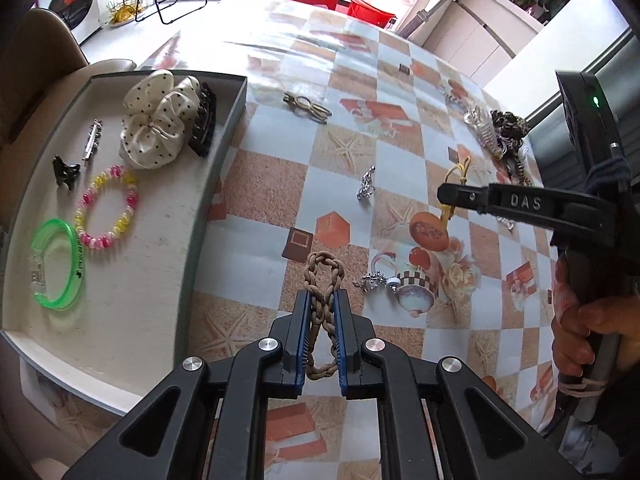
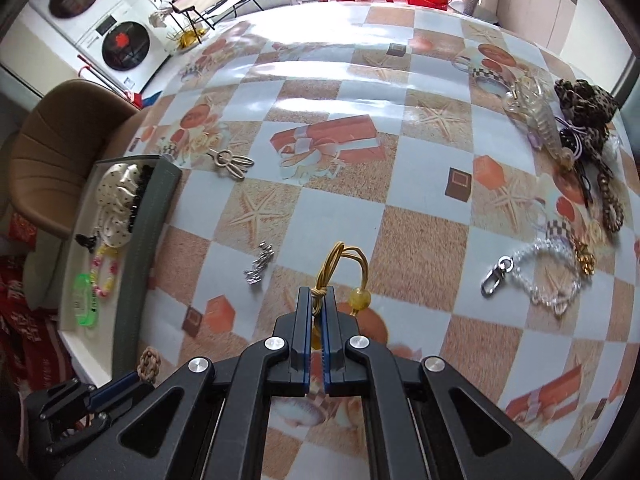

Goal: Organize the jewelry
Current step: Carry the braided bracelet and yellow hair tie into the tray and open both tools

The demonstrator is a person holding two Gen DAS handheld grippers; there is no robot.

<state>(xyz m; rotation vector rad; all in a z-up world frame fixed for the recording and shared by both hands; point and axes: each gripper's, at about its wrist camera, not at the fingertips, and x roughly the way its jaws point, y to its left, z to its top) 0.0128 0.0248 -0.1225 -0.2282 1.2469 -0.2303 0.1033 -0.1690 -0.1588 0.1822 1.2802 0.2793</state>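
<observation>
Braided tan cord [image 1: 322, 300] fills the bottom centre of my left wrist view, pinched between the blue pads of my left claw [image 1: 322, 312]; its long axis runs up the frame, one loop poking past the tips and one hanging behind them.

My right claw [image 2: 319, 304] is likewise closed narrow, on a yellow cord [image 2: 338, 264] with one amber bead [image 2: 360, 298] dangling just right of the tips.

Biggest first: the worktop [image 1: 360, 80] with its checked starfish cloth spans both views. The grey tray [image 1: 224, 184] lies at the left of the left view, its near wall just left of my left claw, so that hand is the nearer one; I judge the coming move is a short carry leftward over that wall. From my right claw the tray sits far off at mid left.

Inside the tray I count six things: one polka-dot scrunchie [image 1: 158, 120], one black comb clip [image 1: 204, 124] touching it, one green bangle [image 1: 56, 264], one pink-and-yellow bead bracelet [image 1: 107, 208], one silver barrette [image 1: 91, 140], one small black claw clip [image 1: 66, 172].

Loose on the cloth: one gold hairpin [image 1: 308, 106] and one silver trinket [image 1: 366, 186] between the claws, and, at the right of the right view, a tangled pile [image 2: 580, 120] whose pieces I cannot count and one clear beaded chain [image 2: 536, 272] with a clasp.
</observation>
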